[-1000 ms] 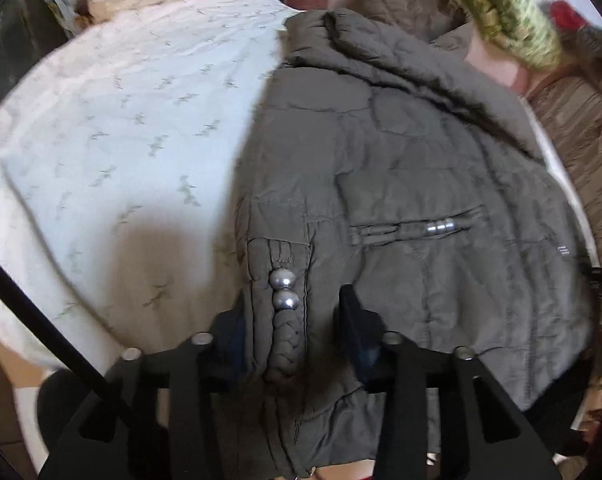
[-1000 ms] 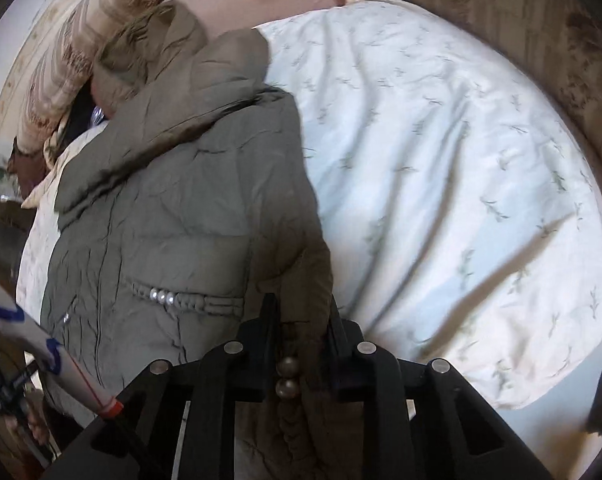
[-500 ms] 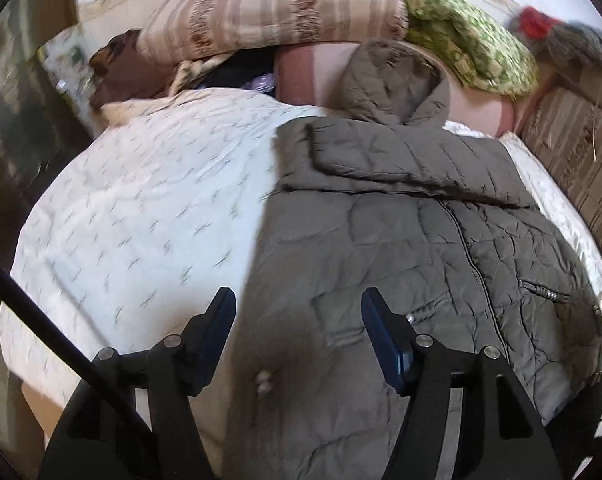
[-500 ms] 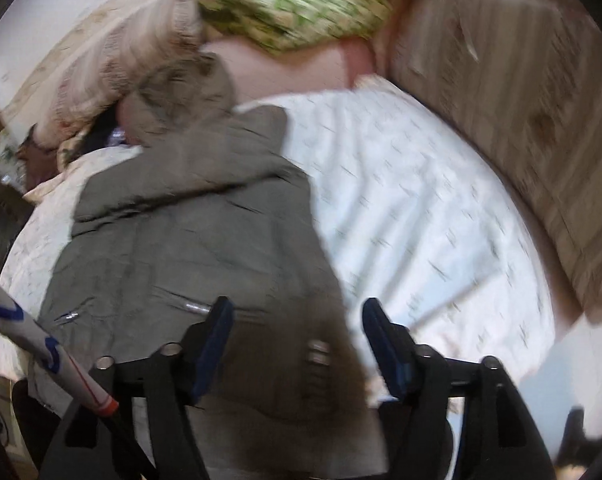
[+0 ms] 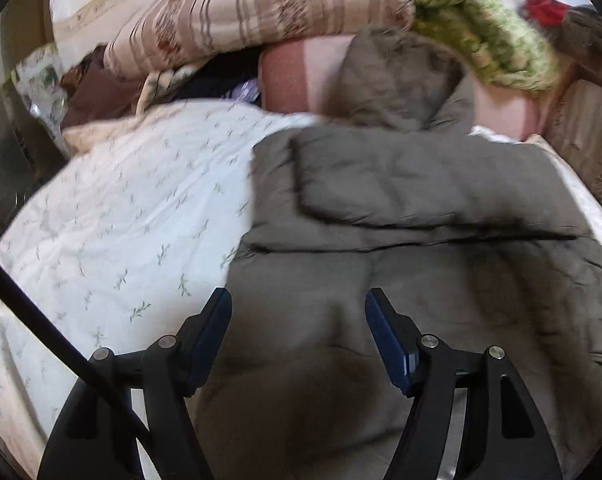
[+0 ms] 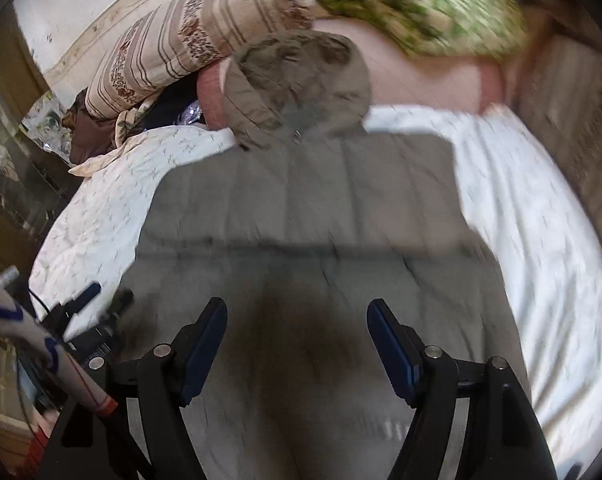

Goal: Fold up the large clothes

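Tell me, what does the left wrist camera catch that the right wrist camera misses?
Only the left wrist view shows a sleeve folded across the jacket's chest. Only the right wrist view shows the other hand-held gripper, the left one, at the jacket's left edge, and a white tube with blue marks. Both show the olive padded jacket lying on the sprigged bedspread, its hood against the striped pillow, with each camera's own gripper open over the jacket; the left one's jaws are opening.
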